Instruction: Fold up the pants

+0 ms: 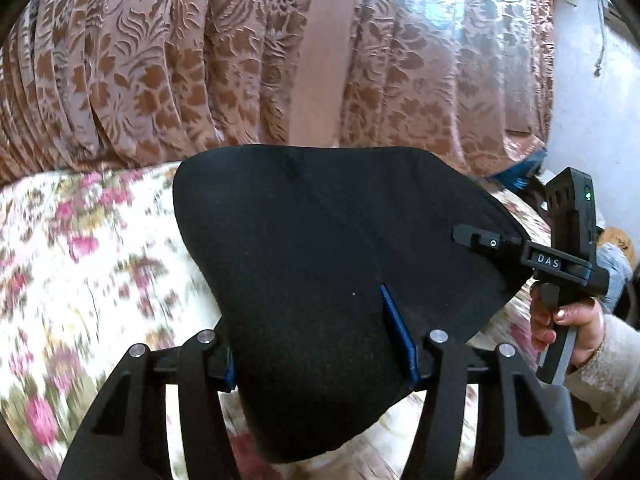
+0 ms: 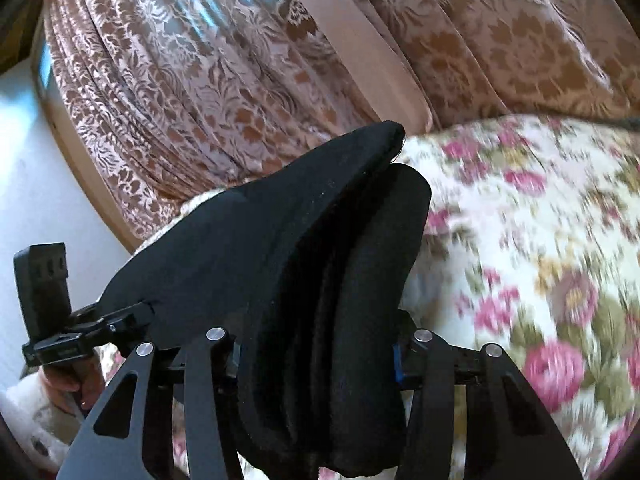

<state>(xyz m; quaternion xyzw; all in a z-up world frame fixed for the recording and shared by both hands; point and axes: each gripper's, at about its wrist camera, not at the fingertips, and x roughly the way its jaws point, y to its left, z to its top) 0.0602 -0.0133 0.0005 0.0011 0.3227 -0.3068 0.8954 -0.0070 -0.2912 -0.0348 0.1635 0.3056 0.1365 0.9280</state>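
Note:
The black pants (image 1: 320, 264) hang stretched between both grippers, lifted above the flowered bedspread (image 1: 88, 264). My left gripper (image 1: 320, 360) is shut on the near edge of the cloth; its blue pads (image 1: 396, 328) press the fabric. The right gripper (image 1: 484, 242) shows at the right in the left wrist view, clamped on the pants' far right edge. In the right wrist view, my right gripper (image 2: 316, 360) is shut on a bunched, folded stack of the black pants (image 2: 312, 240). The left gripper (image 2: 132, 316) shows at the lower left there, gripping the cloth's other end.
A brown floral curtain (image 1: 200, 60) hangs behind the bed, also in the right wrist view (image 2: 200, 80). The flowered bedspread (image 2: 540, 260) spreads below and right. A white wall (image 1: 580, 100) stands at the right. A hand in a cream sleeve (image 1: 568, 320) holds the right gripper.

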